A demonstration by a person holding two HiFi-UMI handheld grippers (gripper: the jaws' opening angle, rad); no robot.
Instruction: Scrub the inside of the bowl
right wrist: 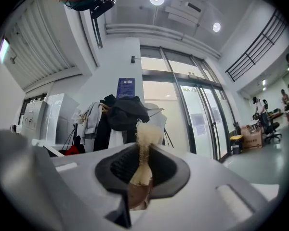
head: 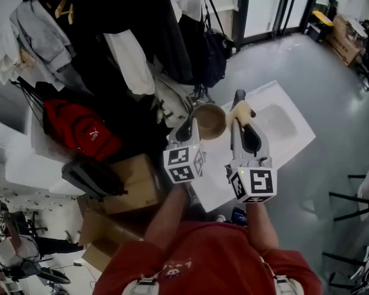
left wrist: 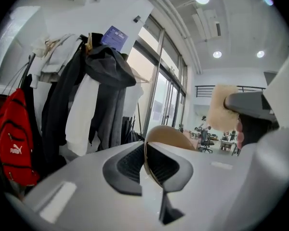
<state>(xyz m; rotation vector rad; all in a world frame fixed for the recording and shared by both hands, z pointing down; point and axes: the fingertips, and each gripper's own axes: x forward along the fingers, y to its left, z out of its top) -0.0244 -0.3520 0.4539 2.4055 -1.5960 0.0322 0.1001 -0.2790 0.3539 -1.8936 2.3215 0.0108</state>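
Note:
In the head view I hold both grippers up in front of me, above a white sink top (head: 287, 147). My left gripper (head: 187, 128) is shut on the rim of a brown bowl (head: 210, 120), which shows as a tan curve (left wrist: 166, 134) between the left gripper (left wrist: 145, 159) jaws. My right gripper (head: 240, 105) is shut on a beige sponge (head: 240, 111), just right of the bowl. The right gripper view shows the sponge (right wrist: 144, 143) pinched upright in the right gripper (right wrist: 143, 163). In the left gripper view the sponge (left wrist: 222, 108) hangs at the right, beside the bowl.
A rack of hanging coats and shirts (head: 129, 35) stands left of the sink top, with a red backpack (head: 80, 131) and a black bag (head: 213, 54). Cardboard boxes (head: 130, 186) sit on the floor below my left arm. Glass doors (head: 264, 8) are at the back.

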